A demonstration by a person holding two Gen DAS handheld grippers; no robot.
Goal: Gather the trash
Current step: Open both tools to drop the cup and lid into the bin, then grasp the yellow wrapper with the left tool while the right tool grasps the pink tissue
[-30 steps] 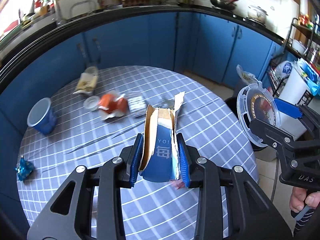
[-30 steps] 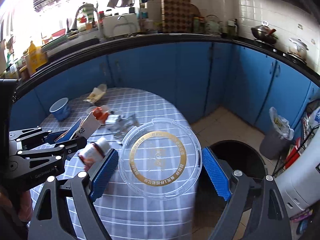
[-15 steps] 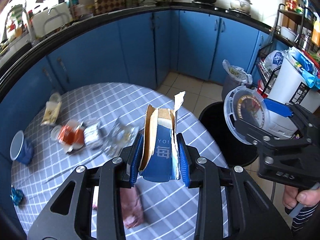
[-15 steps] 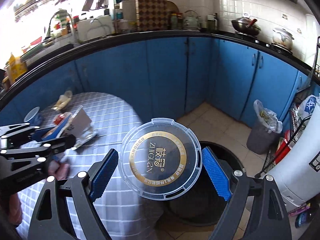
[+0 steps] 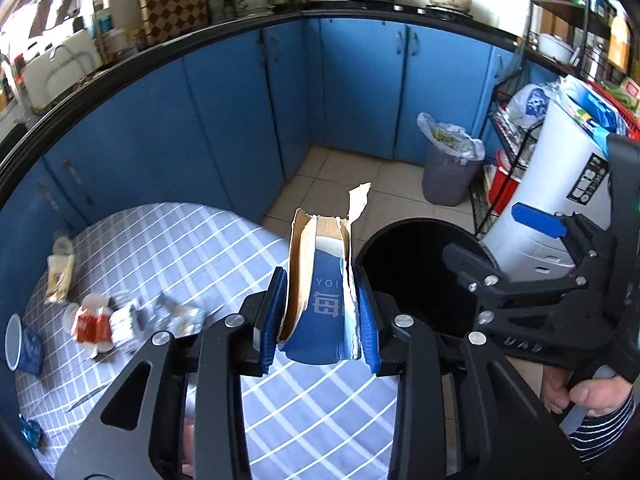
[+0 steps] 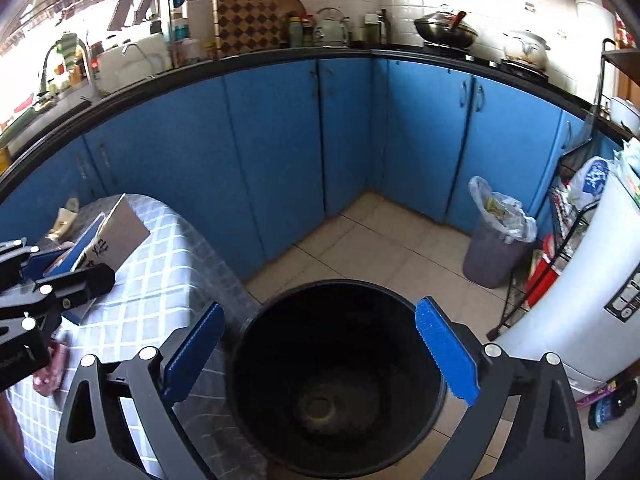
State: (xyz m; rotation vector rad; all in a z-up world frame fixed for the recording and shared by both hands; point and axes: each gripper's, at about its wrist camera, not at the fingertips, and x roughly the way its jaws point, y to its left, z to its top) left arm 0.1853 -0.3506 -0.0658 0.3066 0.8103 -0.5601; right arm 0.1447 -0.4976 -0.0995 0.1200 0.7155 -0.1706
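My left gripper (image 5: 320, 312) is shut on a torn blue carton (image 5: 322, 280) and holds it over the table edge, beside the black trash bin (image 5: 416, 276). The carton also shows in the right wrist view (image 6: 112, 236). My right gripper (image 6: 320, 348) is open and empty above the black bin (image 6: 340, 384); a round clear lid (image 6: 320, 404) lies at the bin's bottom. Leftover trash lies on the checked table (image 5: 180, 248): an orange wrapper (image 5: 90, 322), crumpled foil (image 5: 176, 314), a blue cup (image 5: 22, 350), a snack bag (image 5: 60, 272).
A grey lined bin (image 6: 496, 240) stands by the blue cabinets (image 6: 280, 152). A white appliance (image 6: 592, 312) and a wire rack (image 5: 516, 152) are at the right. A small blue wrapper (image 5: 30, 430) lies near the table's left edge.
My right gripper moved over the black bin, opened, and the clear lid dropped in. My left gripper carried the carton right, toward the bin.
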